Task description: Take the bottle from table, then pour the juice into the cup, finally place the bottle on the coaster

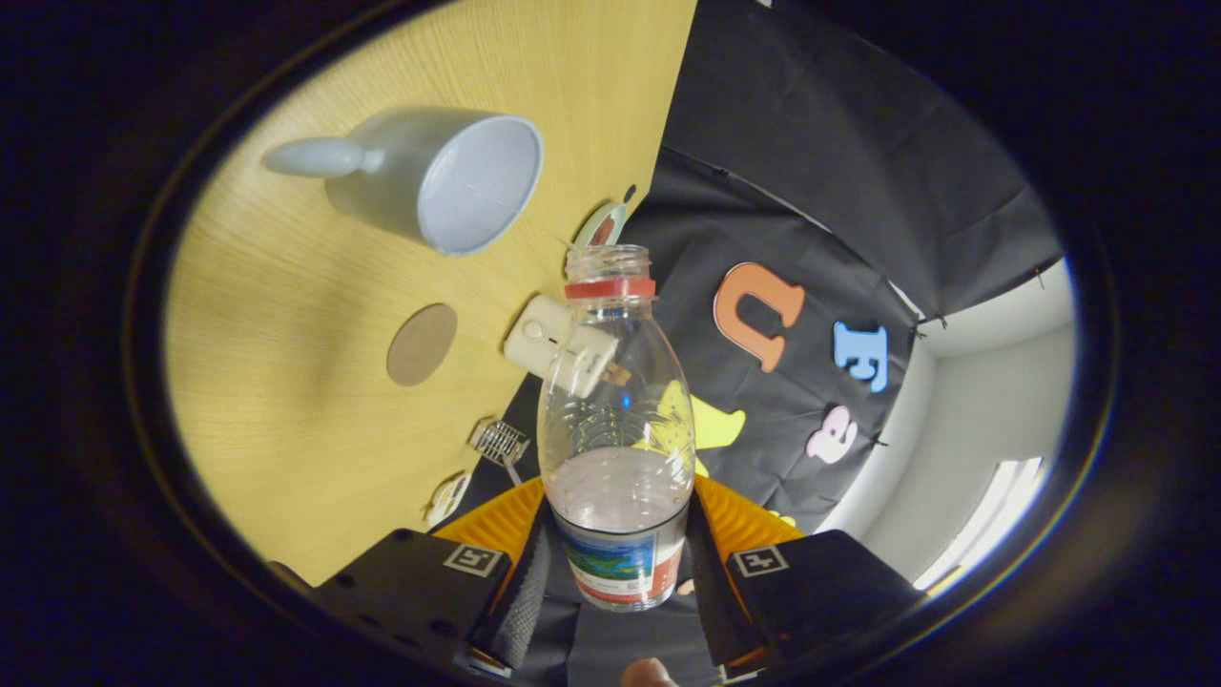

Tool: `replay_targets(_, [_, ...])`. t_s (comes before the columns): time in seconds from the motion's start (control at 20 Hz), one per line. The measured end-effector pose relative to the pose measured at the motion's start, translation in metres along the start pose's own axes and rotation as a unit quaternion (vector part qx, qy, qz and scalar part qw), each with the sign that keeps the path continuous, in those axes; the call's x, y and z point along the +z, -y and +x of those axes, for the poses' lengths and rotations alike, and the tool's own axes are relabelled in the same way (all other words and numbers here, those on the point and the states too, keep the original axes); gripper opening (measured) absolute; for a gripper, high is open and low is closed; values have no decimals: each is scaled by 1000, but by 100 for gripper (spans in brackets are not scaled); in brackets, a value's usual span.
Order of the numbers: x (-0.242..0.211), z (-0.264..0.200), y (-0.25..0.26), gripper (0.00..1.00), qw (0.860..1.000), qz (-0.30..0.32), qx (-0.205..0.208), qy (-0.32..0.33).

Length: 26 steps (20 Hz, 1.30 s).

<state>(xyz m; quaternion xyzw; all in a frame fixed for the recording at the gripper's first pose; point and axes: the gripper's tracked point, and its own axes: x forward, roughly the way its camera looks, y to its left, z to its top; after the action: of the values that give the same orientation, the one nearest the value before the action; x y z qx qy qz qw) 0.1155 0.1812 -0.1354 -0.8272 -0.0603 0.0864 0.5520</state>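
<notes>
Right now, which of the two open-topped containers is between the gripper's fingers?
The clear bottle, cap off with a red neck ring, is clamped by both fingers. The pale handled cup sits apart on the wooden table.

The claw (618,582) is seen as two dark, boxy blocks, each marked with a square white-and-black tag and small round screw holes, backed by ribbed orange parts, with textured strips lining its inner faces.

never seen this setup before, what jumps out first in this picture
A clear plastic bottle with a red neck ring, uncapped and holding a little pale liquid, sits clamped between the fingers of the tool. Beyond it on the yellow wooden table lie a pale grey handled cup and a round brown coaster.
</notes>
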Motion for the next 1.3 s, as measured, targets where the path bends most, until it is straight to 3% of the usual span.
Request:
replay_targets(0.35, [-3,-5,-7,73,998,60,10,-3])
replay_targets(0.5, [-3,-4,-17,74,991,127,31,-4])
replay_targets(0.7, [-3,-10,-17,73,970,239,46,-5])
replay_targets(0.85, [-1,-17,-12,74,946,321,53,6])
replay_targets(0.95, [0,-21,-13,73,919,388,64,11])
replay_targets(1.05, [2,-26,-8,73,881,468,68,25])
replay_targets(1.15, [4,-34,-10,73,839,538,74,35])
replay_targets(1.3, [5,-40,-9,74,760,643,84,48])
